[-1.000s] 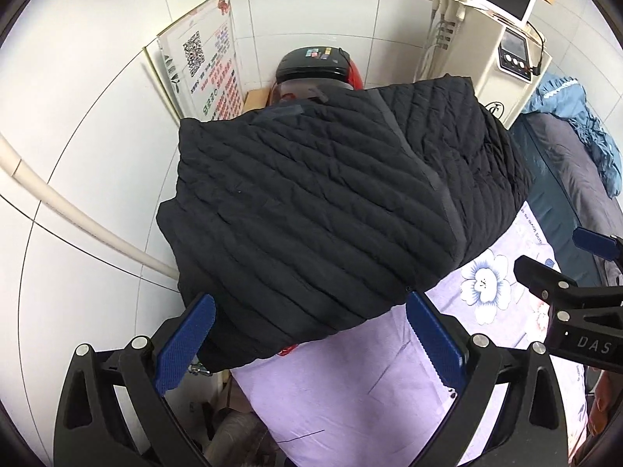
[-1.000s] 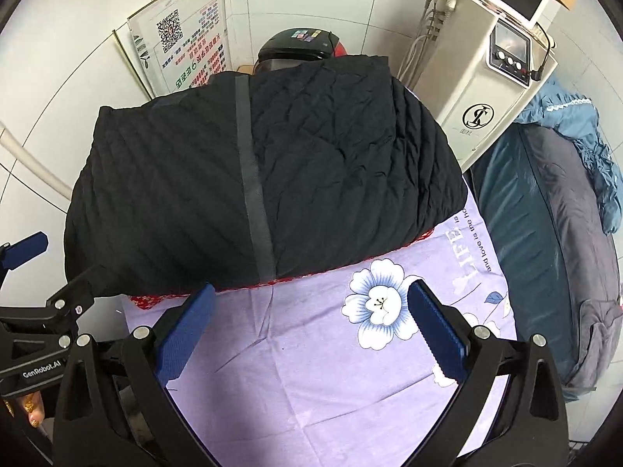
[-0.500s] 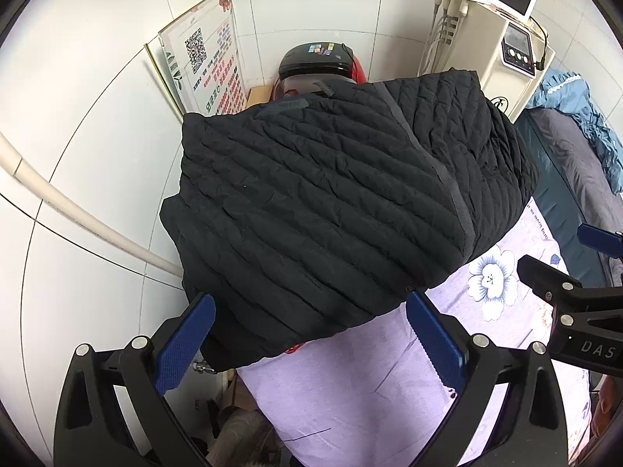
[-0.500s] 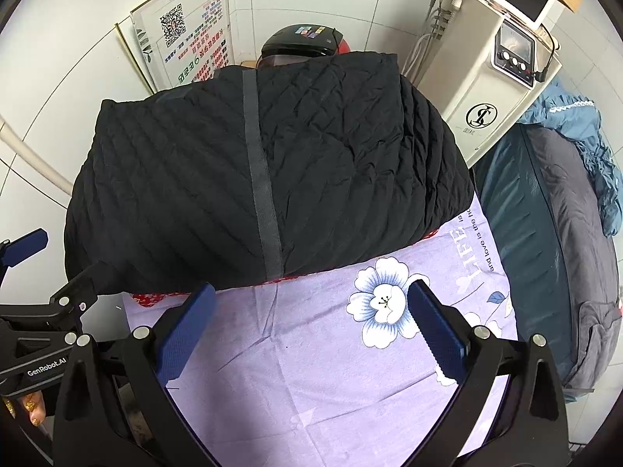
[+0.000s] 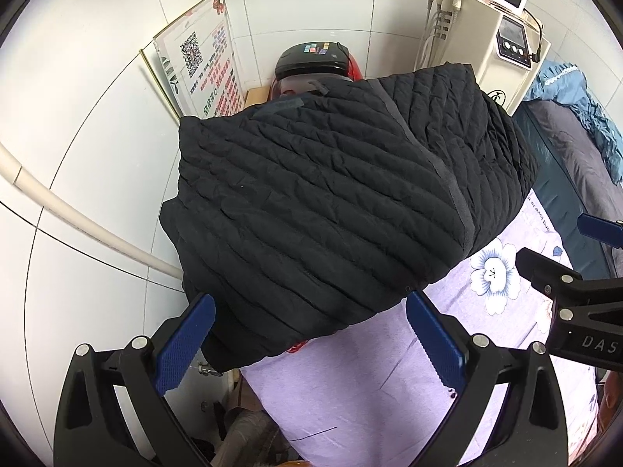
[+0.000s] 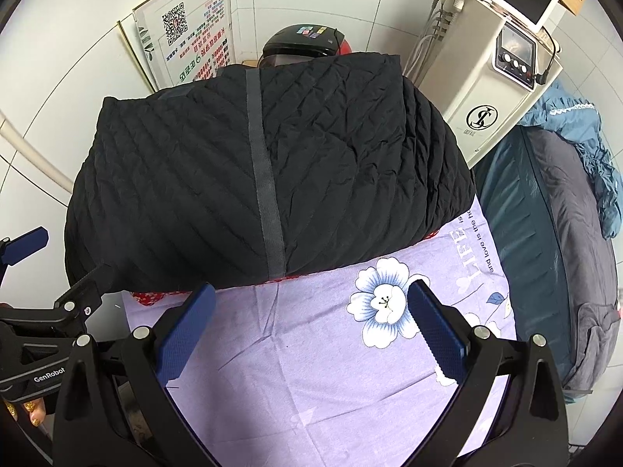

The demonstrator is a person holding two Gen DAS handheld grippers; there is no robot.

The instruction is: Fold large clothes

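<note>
A black quilted jacket [image 5: 331, 210] lies folded into a thick rectangle at the far end of a lilac flowered sheet [image 5: 370, 389]. A grey strip runs down the middle of the jacket [image 6: 268, 179], and its left edge hangs over the table side. My left gripper [image 5: 307, 338] stands open just short of the jacket's near left edge, holding nothing. My right gripper [image 6: 311, 330] is open above the bare sheet [image 6: 311, 369], a little back from the jacket's near edge. Each gripper shows at the side of the other's view.
A white tiled wall with a pipe [image 5: 78, 218] runs along the left. Behind the jacket stand a black and red appliance [image 6: 303, 43] and a printed sign [image 6: 190, 39]. A white machine [image 6: 490, 93] stands at the back right, with a dark bed [image 6: 564, 241] beside the table.
Both grippers have drawn back slightly from the jacket, so it sits a little farther up in both views. The jacket itself has not moved and both grippers stay open.
</note>
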